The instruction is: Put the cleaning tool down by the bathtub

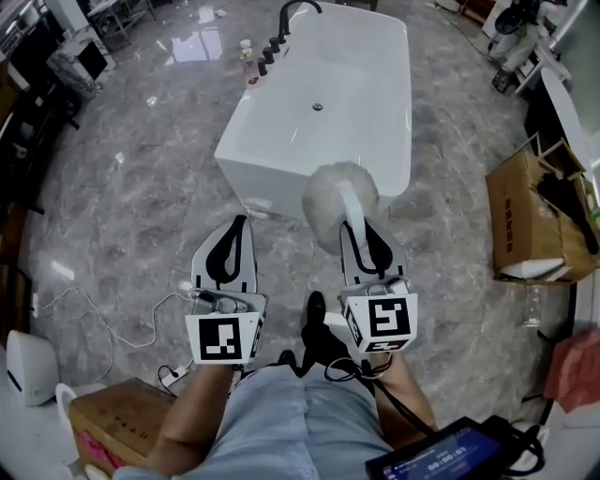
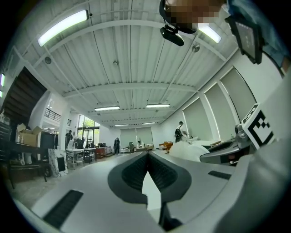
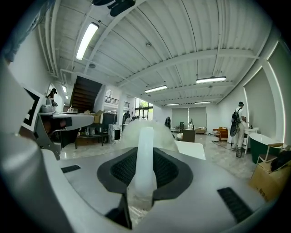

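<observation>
The white bathtub [image 1: 361, 89] stands on the marble floor straight ahead of me. The cleaning tool is a fluffy white duster head [image 1: 337, 195] on a translucent white handle [image 3: 145, 157]. My right gripper [image 1: 362, 231] is shut on that handle, and the head sticks out past the jaws, over the floor by the tub's near corner. In the right gripper view the handle runs up between the dark pads [image 3: 169, 169] to the fluffy head [image 3: 136, 129]. My left gripper [image 1: 240, 221] hangs beside it to the left, shut and empty, its tips meeting [image 2: 147, 157].
A black faucet [image 1: 296, 9] and small bottles [image 1: 251, 62] sit at the tub's far left corner. At the right stands a cardboard box [image 1: 530, 220]. Another box [image 1: 122, 412], a white appliance [image 1: 26, 367] and a white cable [image 1: 112, 323] lie at the lower left.
</observation>
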Demonstrator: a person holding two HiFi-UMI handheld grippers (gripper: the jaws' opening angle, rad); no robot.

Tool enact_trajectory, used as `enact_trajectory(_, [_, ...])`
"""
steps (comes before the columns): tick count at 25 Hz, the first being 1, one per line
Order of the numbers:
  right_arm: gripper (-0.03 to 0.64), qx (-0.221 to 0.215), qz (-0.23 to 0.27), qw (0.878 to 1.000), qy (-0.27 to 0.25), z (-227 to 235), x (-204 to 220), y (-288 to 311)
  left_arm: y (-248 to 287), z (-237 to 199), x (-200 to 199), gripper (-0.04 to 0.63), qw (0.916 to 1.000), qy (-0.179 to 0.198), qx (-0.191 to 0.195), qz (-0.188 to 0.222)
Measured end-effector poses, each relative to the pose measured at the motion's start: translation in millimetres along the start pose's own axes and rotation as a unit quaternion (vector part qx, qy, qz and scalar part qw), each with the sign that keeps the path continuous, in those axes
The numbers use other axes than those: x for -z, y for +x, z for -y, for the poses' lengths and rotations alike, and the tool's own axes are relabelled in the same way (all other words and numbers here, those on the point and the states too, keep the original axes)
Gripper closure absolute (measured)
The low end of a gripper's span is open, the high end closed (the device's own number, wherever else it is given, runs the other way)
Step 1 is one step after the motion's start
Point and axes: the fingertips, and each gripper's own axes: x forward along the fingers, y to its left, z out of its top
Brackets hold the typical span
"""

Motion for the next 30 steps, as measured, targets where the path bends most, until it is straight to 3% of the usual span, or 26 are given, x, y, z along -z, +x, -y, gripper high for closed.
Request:
enact_trajectory(11, [0.514,-0.065,0.01,0.998,0.011,72,-14,87,106,9,-14,0.581,0.9985,0.026,-0.047,-0.006])
enact_trajectory(18, [0.515,-0.097,0.022,0.995,0.007,63,-26,108,106,-9,-21,0.581,0.9959,0.021,-0.087,-0.011])
enact_trajectory(30, [0.514,-0.125,0.022,0.992,-0.016,39,-38,155,123,-56,-12,0.581,0.9934,0.016,-0.113,-0.005])
